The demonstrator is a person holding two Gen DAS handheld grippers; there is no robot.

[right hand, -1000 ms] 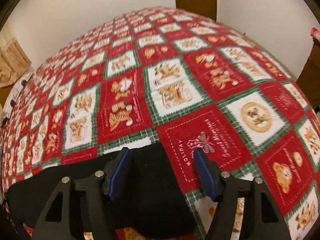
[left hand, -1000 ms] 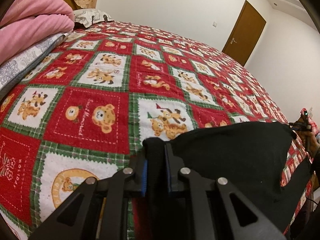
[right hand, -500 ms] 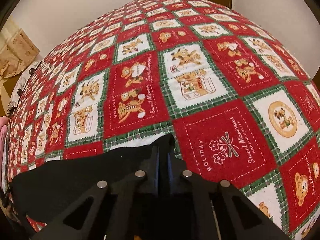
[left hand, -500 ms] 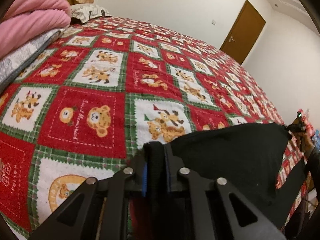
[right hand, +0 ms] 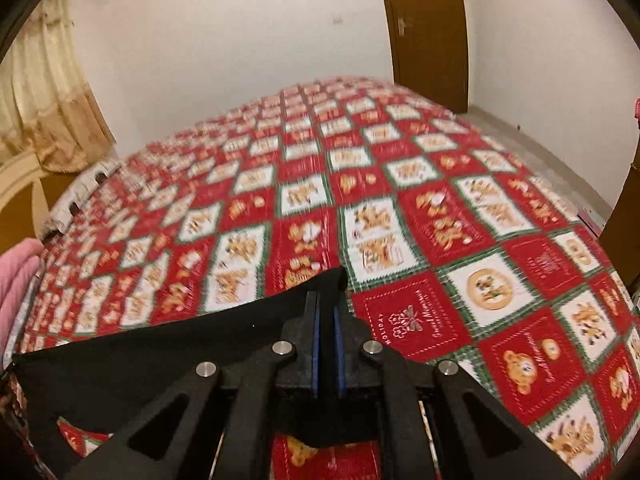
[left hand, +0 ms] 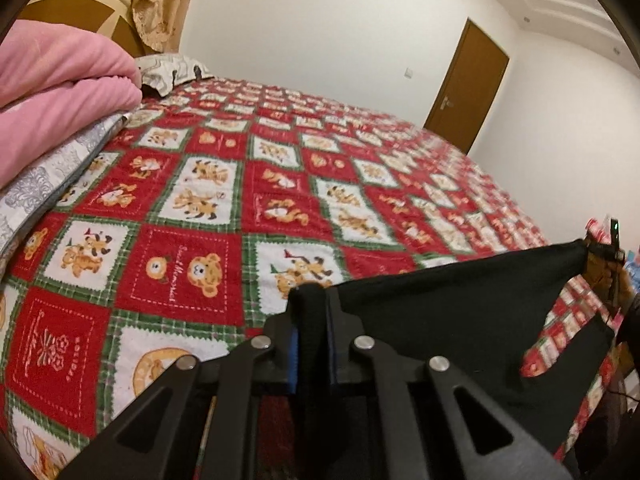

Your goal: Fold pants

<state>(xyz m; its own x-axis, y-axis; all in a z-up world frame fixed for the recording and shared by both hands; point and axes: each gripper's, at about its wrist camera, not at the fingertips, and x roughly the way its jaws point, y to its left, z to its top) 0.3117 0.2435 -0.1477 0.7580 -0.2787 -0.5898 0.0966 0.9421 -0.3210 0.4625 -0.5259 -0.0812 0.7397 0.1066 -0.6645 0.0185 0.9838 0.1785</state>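
The black pants (left hand: 460,320) hang stretched between my two grippers above the near edge of the bed. My left gripper (left hand: 311,304) is shut on one corner of the pants. My right gripper (right hand: 326,308) is shut on the other corner of the pants (right hand: 180,360). In the left wrist view the right gripper (left hand: 604,248) shows at the far right, at the cloth's other corner. The cloth sags below the held edge, and its lower part is hidden behind the gripper bodies.
The bed is covered by a red, green and white bear-pattern blanket (left hand: 280,184). A pink duvet (left hand: 60,92) on a grey patterned quilt (left hand: 48,184) lies at the left. A pillow (left hand: 168,72) lies by the headboard. A brown door (left hand: 466,84) stands beyond the bed.
My right gripper closed on the pants' corner a second ago. Both grippers have since risen, lifting the pants' edge off the blanket and pulling it taut.
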